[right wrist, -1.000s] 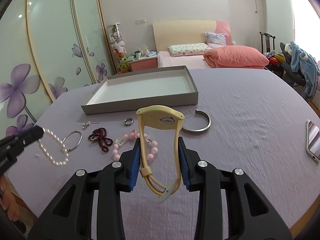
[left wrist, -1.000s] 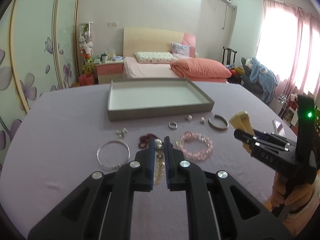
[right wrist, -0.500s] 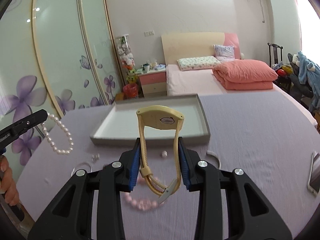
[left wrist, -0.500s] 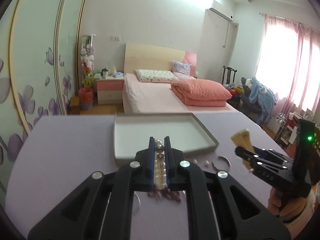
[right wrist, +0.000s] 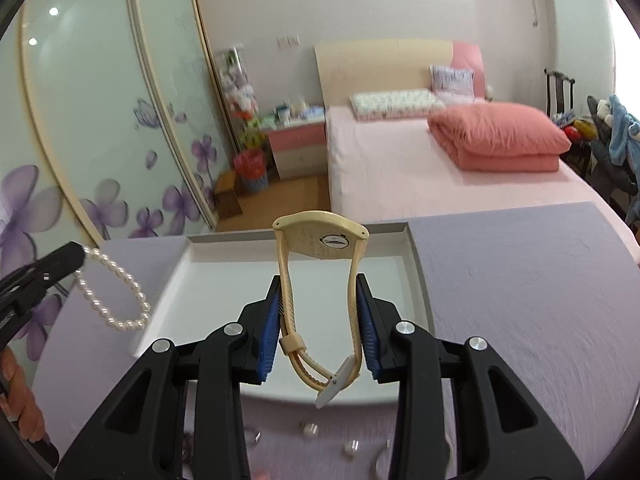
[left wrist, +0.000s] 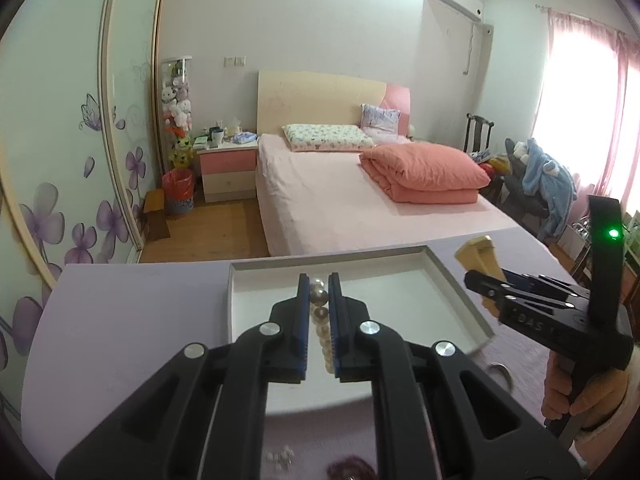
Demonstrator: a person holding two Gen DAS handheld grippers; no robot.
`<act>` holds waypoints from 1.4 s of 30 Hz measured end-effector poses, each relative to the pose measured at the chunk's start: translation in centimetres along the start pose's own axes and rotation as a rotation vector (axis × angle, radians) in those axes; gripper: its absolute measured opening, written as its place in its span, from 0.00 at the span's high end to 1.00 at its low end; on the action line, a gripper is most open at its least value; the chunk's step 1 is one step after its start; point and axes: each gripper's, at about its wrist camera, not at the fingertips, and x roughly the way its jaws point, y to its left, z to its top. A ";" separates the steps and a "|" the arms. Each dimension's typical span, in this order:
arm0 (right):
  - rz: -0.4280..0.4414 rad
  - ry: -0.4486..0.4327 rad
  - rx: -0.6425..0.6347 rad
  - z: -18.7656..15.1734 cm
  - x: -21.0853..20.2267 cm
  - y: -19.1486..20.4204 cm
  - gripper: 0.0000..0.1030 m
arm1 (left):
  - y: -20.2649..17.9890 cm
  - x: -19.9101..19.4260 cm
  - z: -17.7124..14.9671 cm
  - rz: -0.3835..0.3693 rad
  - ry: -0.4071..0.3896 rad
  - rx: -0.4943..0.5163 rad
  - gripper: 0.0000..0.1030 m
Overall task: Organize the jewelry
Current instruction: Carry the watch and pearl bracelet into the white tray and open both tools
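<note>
Currently left gripper [left wrist: 319, 292] fingers are pinching a white pearl bracelet [right wrist: 114, 294], its loop dangling beside the grey tray [right wrist: 418, 276]. Right gripper [right wrist: 320, 300] fingers are clamping a cream wristwatch [right wrist: 322, 240] upright, strap buckled, above the tray on the lilac desk [right wrist: 520, 280].

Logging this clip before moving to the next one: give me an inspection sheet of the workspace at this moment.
Surface: lilac cloth-covered table.
Job's things: shallow grey tray with white floor, nothing in it; small rings and beads lying near the camera, blurred.
Clutter: nothing seen.
Grippers: left gripper, jaws shut on white pearl bracelet; right gripper, jaws shut on cream plastic-strap wristwatch; both over the tray.
Cables: nothing seen.
Surroundings: pink bed, floral wardrobe doors.
</note>
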 end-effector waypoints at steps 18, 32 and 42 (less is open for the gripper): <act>-0.121 0.289 0.041 0.0 12.5 -1.9 0.36 | 2.7 11.7 -0.1 0.002 0.124 -0.034 0.91; -0.095 0.194 -0.004 -0.2 8.9 -1.7 0.34 | 3.2 14.9 -1.0 0.032 0.178 -0.074 0.73; -0.064 0.117 -0.016 -0.5 4.9 -0.9 0.34 | 5.2 8.0 -1.5 0.105 0.095 -0.074 0.47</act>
